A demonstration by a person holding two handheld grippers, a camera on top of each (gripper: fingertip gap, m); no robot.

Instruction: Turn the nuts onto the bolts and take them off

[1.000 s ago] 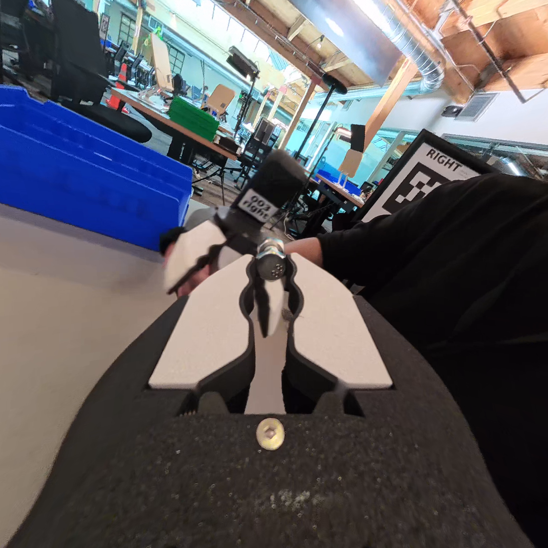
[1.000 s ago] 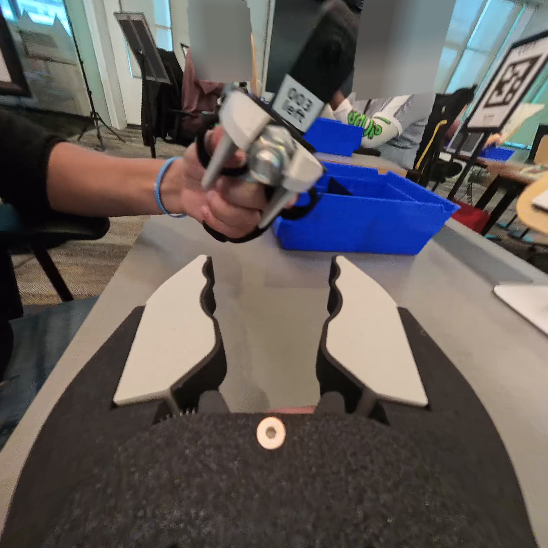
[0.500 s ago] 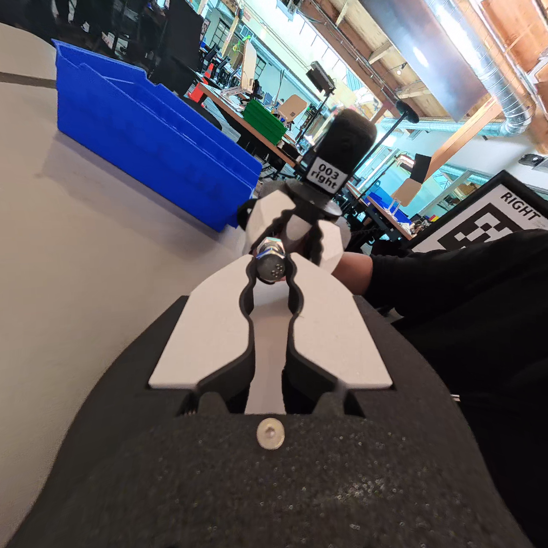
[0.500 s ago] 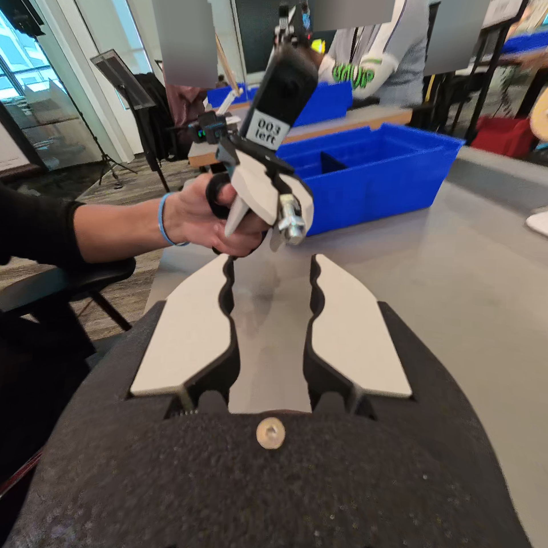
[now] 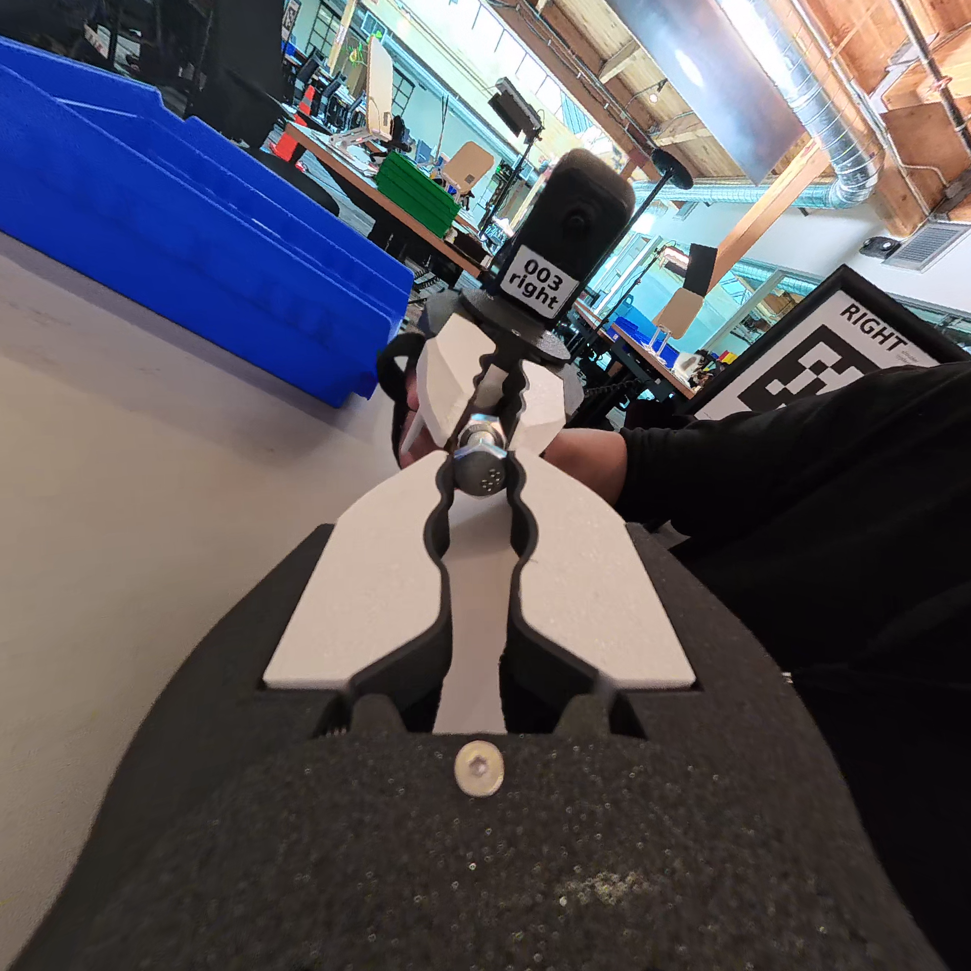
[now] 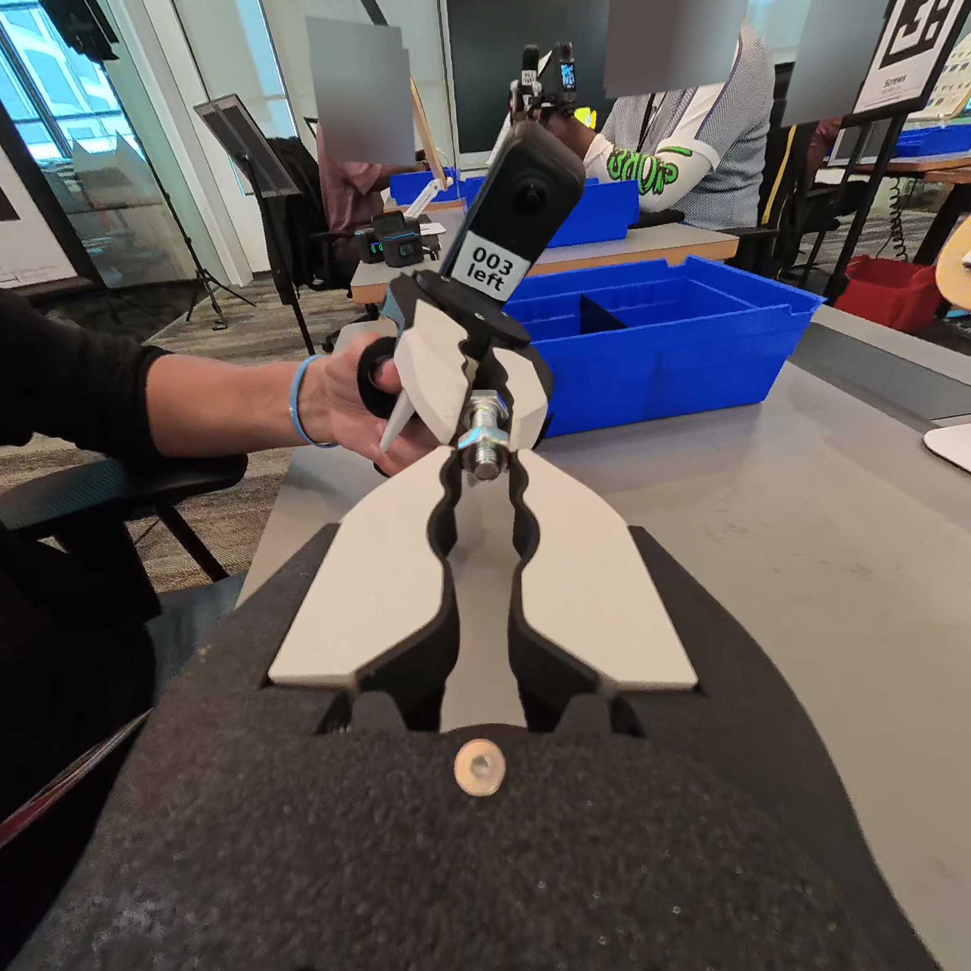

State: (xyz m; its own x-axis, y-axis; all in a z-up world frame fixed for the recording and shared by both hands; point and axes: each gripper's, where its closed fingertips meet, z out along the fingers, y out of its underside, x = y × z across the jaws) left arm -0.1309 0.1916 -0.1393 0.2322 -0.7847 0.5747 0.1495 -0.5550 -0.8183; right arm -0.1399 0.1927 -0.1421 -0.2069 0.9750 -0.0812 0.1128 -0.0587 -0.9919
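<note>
— What are the two grippers doing?
— They point at each other, tip to tip. The left gripper (image 5: 479,475) is squeezed tight on something. The right gripper (image 6: 481,460) is pinched in close too.
— And the hands?
— A hand (image 6: 357,407) with a blue wristband holds the far gripper, arm in a black sleeve.

I see one shiny silver bolt (image 5: 479,475) up in the air over the grey table, lying level, its round head with tiny dots facing my left camera. A silver nut (image 6: 481,435) sits partway along its thread, and the bare threaded end sticks out past it.
</note>
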